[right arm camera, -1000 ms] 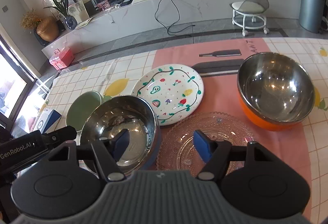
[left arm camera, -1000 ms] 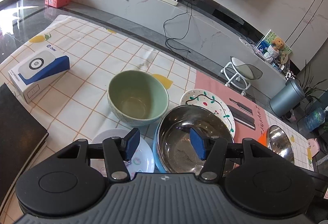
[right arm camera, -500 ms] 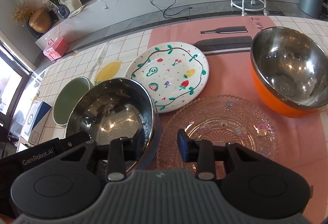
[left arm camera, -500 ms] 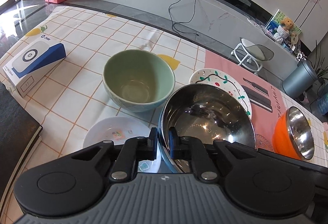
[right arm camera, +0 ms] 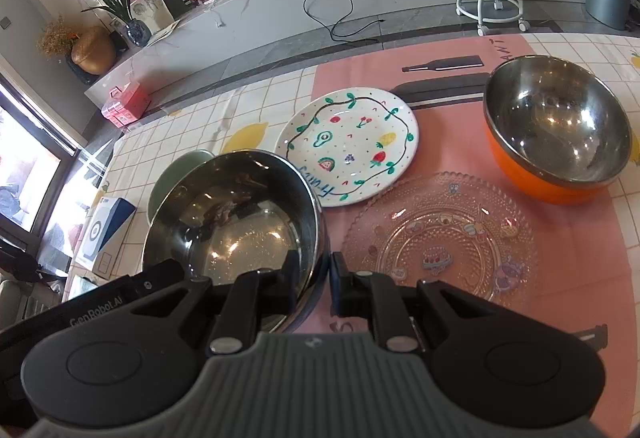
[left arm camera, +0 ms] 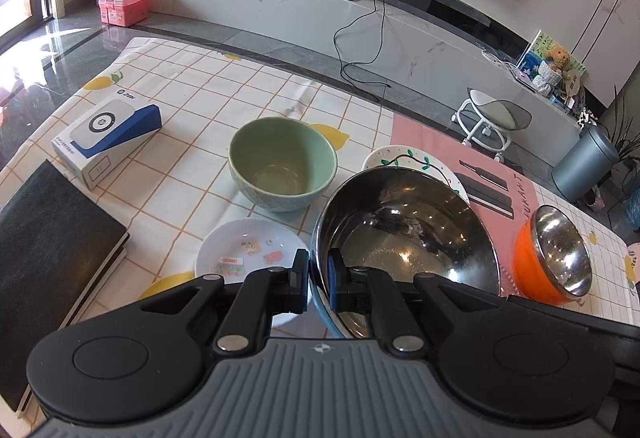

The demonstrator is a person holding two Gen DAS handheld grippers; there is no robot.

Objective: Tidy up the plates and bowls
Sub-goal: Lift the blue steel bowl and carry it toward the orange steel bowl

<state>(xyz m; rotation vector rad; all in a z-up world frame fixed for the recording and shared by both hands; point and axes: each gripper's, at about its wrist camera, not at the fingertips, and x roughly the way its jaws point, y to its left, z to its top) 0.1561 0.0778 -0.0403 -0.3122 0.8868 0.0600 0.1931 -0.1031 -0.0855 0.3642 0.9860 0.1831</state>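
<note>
Both grippers have just been closing and now pinch one steel bowl (left arm camera: 404,234) by its thin rim: left gripper (left arm camera: 318,280) at nine o'clock, right gripper (right arm camera: 314,280) at three. The bowl, at table centre, looks light, rigid and slippery; opposite rim grips suit it. Readable writing: "GenRobot.AI" on the left gripper, "Fruity" on the plate (right arm camera: 348,145).

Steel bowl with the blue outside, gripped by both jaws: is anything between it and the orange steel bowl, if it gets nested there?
Between the blue-sided steel bowl and the orange steel bowl lies only the flat clear glass plate; lifted, the bowl should pass over it.
</note>
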